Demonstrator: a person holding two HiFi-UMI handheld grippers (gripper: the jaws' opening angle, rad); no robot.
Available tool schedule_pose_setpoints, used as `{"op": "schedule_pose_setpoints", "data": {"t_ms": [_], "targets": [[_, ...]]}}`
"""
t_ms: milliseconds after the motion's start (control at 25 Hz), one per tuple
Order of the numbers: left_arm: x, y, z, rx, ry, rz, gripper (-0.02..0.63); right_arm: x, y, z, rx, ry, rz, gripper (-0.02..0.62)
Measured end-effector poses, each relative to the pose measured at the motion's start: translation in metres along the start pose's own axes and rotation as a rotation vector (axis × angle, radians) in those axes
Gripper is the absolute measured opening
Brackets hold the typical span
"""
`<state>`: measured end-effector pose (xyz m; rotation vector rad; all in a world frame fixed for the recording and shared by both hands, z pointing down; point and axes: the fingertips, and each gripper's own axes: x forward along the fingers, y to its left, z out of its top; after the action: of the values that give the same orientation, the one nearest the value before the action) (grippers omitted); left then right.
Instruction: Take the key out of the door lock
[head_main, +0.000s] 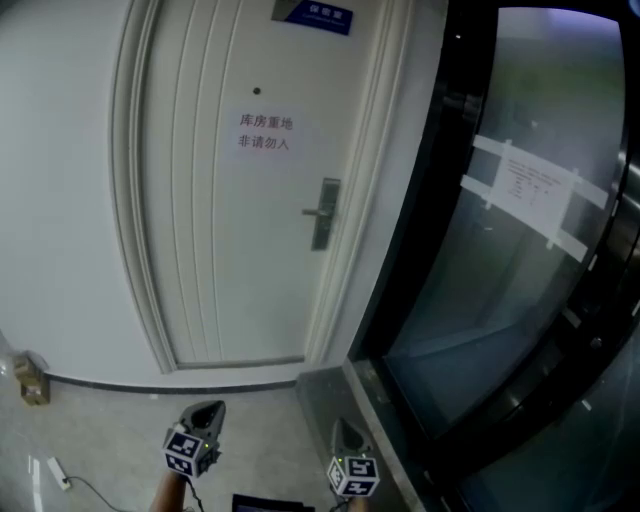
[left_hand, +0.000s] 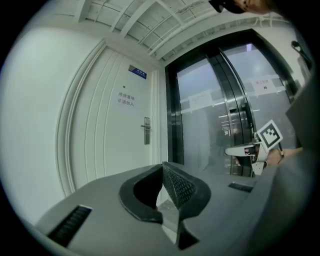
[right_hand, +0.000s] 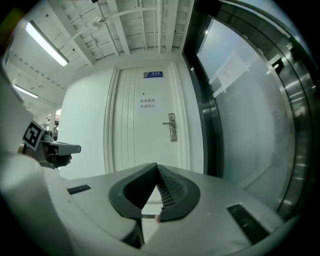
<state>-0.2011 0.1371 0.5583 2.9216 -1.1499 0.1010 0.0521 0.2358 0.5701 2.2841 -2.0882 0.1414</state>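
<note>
I hold the left hand-held gripper and right hand-held gripper level, jaws together and empty, well short of the metal lever handle on the white grooved door.

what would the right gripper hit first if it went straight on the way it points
Most likely the white door, a little left of and below the lock plate. Nothing shows between it and the right gripper, though depth is hard to judge.

Left hand-held gripper, jaws together and empty, faces the white door well ahead.
</note>
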Motion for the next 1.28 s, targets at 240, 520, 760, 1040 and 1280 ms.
{"op": "schedule_pose_setpoints", "data": {"t_ms": [240, 520, 760, 1040, 1280], "targets": [[0.009, -0.011, 0.005, 0.016, -0.003, 0.005, 0.009, 0.003, -0.011, 0.001, -0.027, -0.004, 0.009, 0.011], [0.027, -0.027, 0.008, 0.031, -0.013, 0.018, 0.009, 0.009, -0.031, 0.000, -0.042, -0.007, 0.034, 0.011], [0.049, -0.031, 0.009, 0.036, -0.007, 0.023, 0.009, 0.024, -0.047, 0.000, -0.042, -0.002, 0.044, 0.011], [0.093, -0.013, 0.008, 0.041, -0.009, 0.019, 0.009, 0.068, -0.061, 0.000, -0.048, -0.003, 0.039, 0.011], [0.145, 0.023, 0.010, 0.038, 0.005, 0.009, 0.009, 0.127, -0.072, 0.001, -0.045, 0.009, 0.022, 0.011]]}}
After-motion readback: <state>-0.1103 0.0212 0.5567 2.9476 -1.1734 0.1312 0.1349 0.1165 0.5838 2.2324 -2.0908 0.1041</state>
